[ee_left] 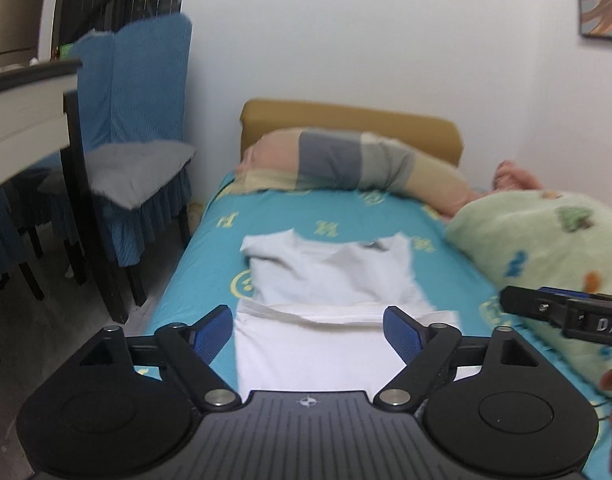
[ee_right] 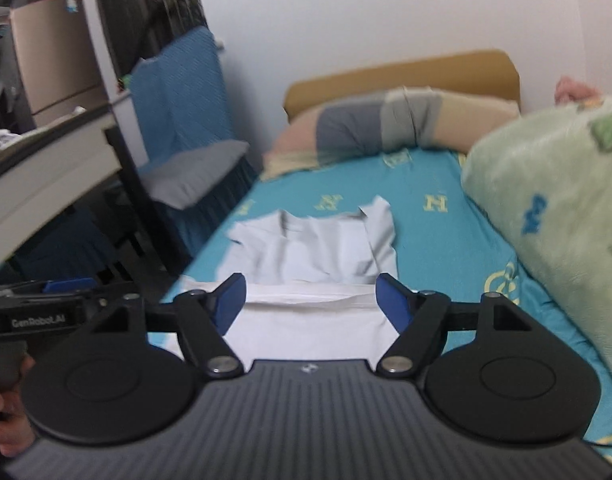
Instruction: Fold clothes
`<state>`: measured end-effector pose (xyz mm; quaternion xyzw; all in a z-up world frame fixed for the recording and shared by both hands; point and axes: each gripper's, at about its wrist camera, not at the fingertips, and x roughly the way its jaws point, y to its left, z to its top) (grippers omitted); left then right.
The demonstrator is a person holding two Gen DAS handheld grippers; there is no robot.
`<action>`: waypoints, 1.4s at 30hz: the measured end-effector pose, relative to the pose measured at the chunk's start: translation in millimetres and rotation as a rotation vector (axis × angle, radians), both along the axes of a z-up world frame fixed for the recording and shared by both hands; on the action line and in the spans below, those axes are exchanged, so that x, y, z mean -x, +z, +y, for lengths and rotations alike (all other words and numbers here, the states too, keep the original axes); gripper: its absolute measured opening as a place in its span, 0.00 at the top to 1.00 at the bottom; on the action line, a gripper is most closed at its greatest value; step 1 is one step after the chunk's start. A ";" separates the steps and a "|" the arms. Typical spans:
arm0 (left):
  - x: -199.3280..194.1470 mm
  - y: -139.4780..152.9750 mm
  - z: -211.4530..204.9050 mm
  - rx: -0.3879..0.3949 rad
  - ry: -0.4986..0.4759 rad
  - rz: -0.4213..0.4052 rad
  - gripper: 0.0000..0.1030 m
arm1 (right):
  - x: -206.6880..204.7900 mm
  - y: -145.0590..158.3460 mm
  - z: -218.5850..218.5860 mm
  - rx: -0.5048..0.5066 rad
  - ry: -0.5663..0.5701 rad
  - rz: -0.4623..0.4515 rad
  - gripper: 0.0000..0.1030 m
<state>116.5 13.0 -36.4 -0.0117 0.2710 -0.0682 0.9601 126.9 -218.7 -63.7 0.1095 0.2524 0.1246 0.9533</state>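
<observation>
My left tool and my right tool both stand wide, nothing between the pads, side by side above the near part of the white garment. The garment lies flat on the turquoise bed sheet, its neck end away from me. A white band is folded up over the near half, and its edge runs crosswise just beyond my fingertips.

I judge the lower fold is laid and I am free to set up the next one. To do it well I would bring each tool to an outer corner of that folded band, left tool to the left edge, right tool to the right. I would pinch both layers together, not the top one alone. Then I would lift both ends evenly and carry them toward the collar, so the edge lands square.

The green blanket bulges just beside the right edge, so I would keep my right tool from catching it.
</observation>
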 end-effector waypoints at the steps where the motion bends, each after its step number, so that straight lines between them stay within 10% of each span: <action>1: 12.6 8.2 -3.1 0.000 -0.005 -0.018 0.10 | 11.5 8.6 0.9 -0.001 0.003 -0.014 0.28; 11: 117.8 18.5 -10.2 -0.025 -0.016 -0.163 0.05 | 126.4 23.8 -6.5 0.030 -0.053 -0.089 0.28; 22: 124.8 -20.8 -2.9 0.025 -0.008 -0.012 0.05 | 133.0 11.2 4.2 0.048 -0.056 -0.090 0.28; 32: 88.8 -69.1 40.6 0.387 0.075 0.336 0.05 | 125.3 -10.7 7.0 0.006 -0.079 0.055 0.28; 42: 43.5 -157.3 83.8 0.830 0.207 0.624 0.10 | 92.3 -103.9 -22.0 -0.626 -0.178 0.488 0.27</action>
